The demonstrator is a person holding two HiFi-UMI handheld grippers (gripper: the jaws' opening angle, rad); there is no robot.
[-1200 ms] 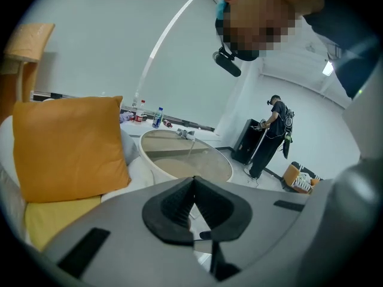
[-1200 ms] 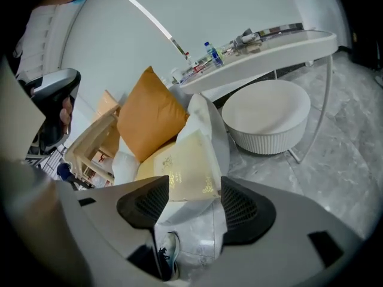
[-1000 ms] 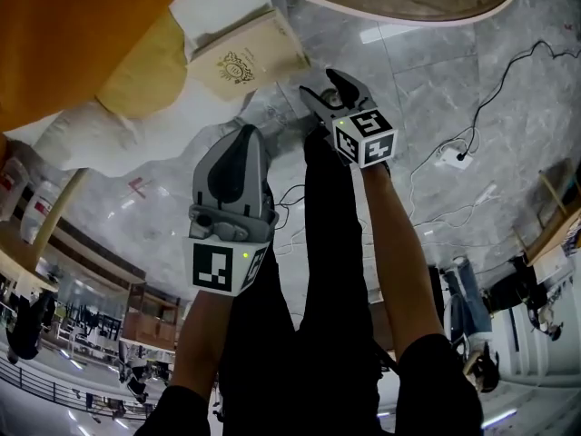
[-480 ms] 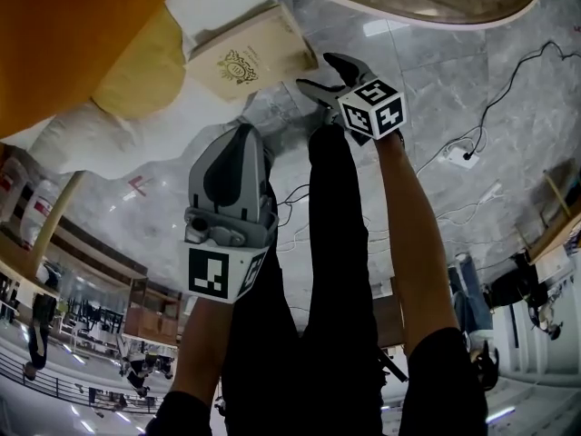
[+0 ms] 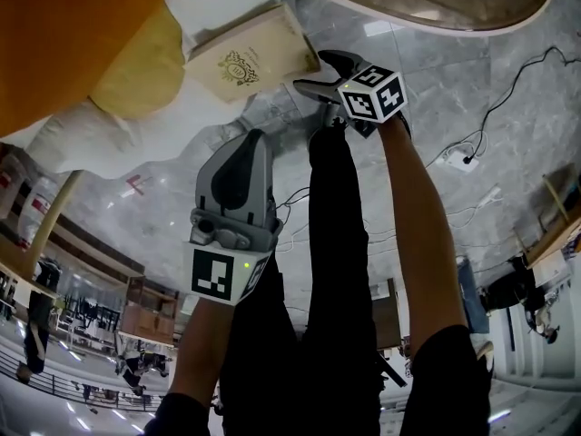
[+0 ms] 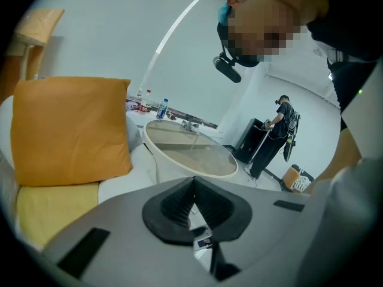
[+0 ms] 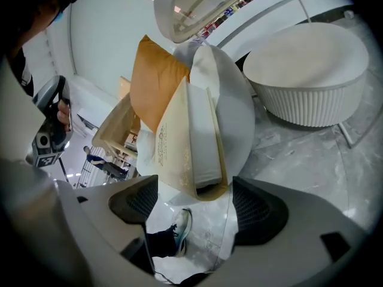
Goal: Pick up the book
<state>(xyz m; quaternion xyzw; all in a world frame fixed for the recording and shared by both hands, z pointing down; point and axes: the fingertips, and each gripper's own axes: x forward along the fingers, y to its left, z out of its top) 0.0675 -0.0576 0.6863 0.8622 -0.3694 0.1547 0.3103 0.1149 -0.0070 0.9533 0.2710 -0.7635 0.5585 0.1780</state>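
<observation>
Book (image 5: 245, 62) (image 7: 179, 142): cream cover with a gilt emblem, lying on the white seat cushion (image 5: 100, 139), which is the surface here. Orange pillow (image 5: 73, 25) (image 6: 69, 127) sits behind and to the left of the book, with a yellow cushion (image 5: 141, 71) between pillow and book.

Right gripper (image 5: 309, 71) (image 7: 194, 205): just beside the book's right-hand corner, jaws spread wide. In the right gripper view the book's near end lines up with the gap between the two pads. No contact is visible and nothing is gripped.

Left gripper (image 5: 250, 139) (image 6: 193, 187): well back from the book, over the person's dark trouser legs (image 5: 309, 271). Its jaws are pressed together with nothing between them.

Room: grey marble floor (image 5: 436, 89) to the right of the book. A black cable (image 5: 508, 71) runs across it to a white power strip (image 5: 451, 157). Round table (image 5: 408, 7) (image 6: 191, 151), pale rim and glassy top, stands beyond the book's far right. A white ribbed round stool (image 7: 311, 70) stands on the floor past the cushion. The left gripper view shows a white-walled room and a second person (image 6: 281, 130) standing far behind the round table.
</observation>
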